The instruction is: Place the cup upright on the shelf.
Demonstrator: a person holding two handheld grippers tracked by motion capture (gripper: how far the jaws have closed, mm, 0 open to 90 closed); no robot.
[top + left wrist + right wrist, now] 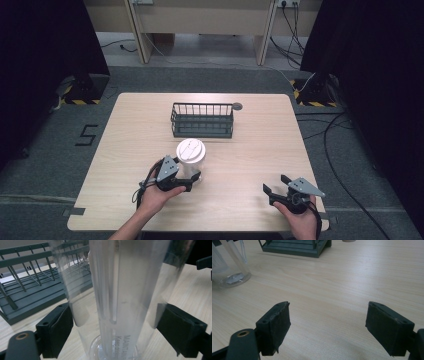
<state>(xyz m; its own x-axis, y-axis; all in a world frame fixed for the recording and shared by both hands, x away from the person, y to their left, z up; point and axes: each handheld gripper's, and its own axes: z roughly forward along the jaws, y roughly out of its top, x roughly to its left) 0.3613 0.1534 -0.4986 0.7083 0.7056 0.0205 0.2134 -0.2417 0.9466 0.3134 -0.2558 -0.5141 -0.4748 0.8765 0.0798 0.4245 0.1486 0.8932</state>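
Cup (pixel 190 159) of clear plastic stands upright near the table's (pixel 250 160) near edge, white lid up, clamped by the left gripper (pixel 192 178); right gripper (pixel 274 184) gapes wide.

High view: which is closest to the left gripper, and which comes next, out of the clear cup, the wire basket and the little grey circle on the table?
From the left gripper:
1. Clear cup, right between its jaws.
2. Wire basket, behind the cup, mid-table.
3. Little grey circle, past the basket's far right corner.
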